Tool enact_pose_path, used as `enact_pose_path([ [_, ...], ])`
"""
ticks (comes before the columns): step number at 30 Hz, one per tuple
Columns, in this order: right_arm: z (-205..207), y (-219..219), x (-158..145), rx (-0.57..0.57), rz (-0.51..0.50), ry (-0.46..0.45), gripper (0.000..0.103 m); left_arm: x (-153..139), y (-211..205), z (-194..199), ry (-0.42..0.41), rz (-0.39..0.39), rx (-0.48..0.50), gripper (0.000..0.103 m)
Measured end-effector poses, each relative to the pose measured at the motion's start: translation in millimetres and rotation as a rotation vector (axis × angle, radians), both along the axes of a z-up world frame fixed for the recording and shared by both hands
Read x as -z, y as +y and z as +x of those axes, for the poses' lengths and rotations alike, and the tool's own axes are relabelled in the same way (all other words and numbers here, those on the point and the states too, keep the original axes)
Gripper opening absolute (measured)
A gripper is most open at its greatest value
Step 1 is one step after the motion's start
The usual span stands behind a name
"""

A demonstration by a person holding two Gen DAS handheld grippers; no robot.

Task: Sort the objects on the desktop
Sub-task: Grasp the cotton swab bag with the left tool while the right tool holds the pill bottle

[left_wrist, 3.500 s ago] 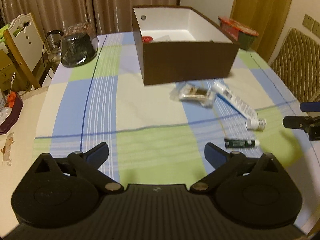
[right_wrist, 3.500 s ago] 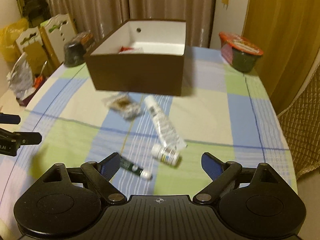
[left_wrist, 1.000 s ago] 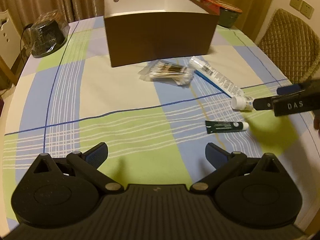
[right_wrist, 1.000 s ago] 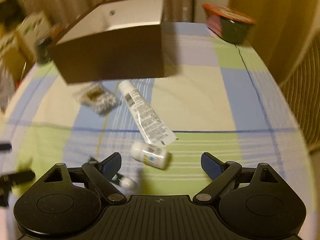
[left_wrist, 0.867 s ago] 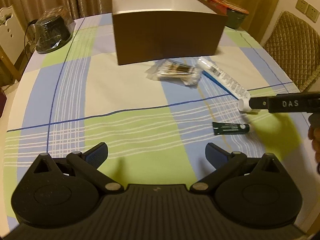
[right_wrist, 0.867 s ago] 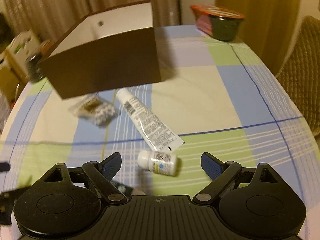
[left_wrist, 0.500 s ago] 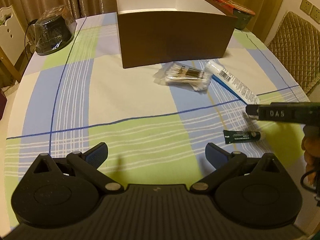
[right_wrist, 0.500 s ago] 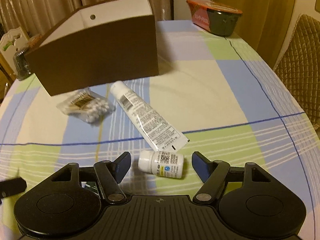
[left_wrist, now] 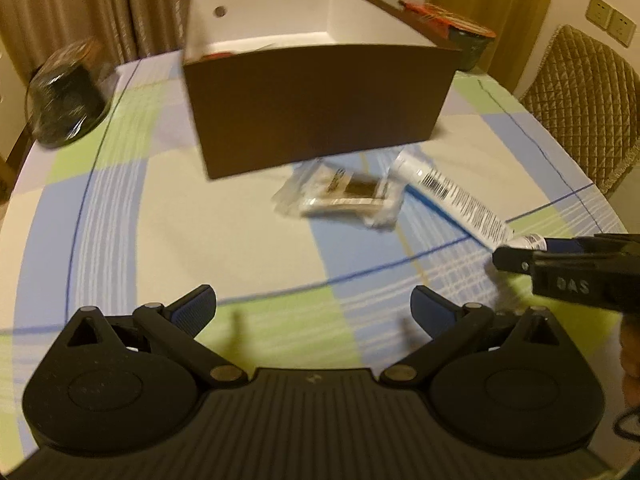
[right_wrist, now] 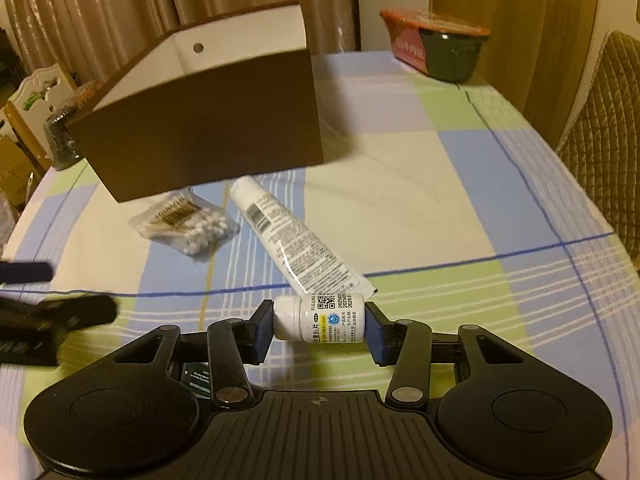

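Jaws of the right gripper (right_wrist: 319, 326) are closed end to end on the small white pill bottle (right_wrist: 320, 323) lying on the desk (right_wrist: 420, 184), presumably for transfer into the brown box (right_wrist: 208, 120), while the left gripper (left_wrist: 314, 304) hovers wide open, empty.

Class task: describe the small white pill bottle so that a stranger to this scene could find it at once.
Start at the big brown box on the checked tablecloth. A long white tube runs from it toward the right hand-held gripper. The pill bottle lies sideways between that gripper's fingers: short, round, with a QR-code label.
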State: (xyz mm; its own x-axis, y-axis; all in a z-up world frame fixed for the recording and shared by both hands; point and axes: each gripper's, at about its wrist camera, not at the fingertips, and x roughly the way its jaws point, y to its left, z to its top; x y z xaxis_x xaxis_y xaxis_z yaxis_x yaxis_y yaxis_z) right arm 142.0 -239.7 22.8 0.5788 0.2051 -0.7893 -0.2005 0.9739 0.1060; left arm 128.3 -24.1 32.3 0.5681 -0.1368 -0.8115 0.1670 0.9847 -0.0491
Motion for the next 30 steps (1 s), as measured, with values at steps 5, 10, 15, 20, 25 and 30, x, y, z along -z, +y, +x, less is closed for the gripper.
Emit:
enact_pose_path([
  [5, 0, -7, -7, -0.005, -0.002, -0.020, 0.046, 5, -14, 26, -0.062, 0.014, 0.074, 0.102],
  [10, 5, -15, -5, -0.004, -0.010, -0.014, 0.046, 14, -19, 53, -0.078, 0.031, 0.117, 0.102],
  [15, 12, -20, -1, -0.011, -0.014, 0.000, 0.046, 14, -22, 70, -0.102, 0.003, 0.163, 0.097],
  [20, 15, -22, 1, -0.008, -0.008, 0.006, 0.046, 15, -31, 72, -0.127, 0.076, 0.342, 0.092],
  [25, 16, -19, 3, -0.016, 0.000, 0.014, 0.046, 25, -36, 64, -0.141, 0.241, 0.512, 0.070],
  [30, 15, -14, 2, -0.025, 0.010, 0.010, 0.046, 37, -42, 64, -0.146, 0.336, 0.627, 0.066],
])
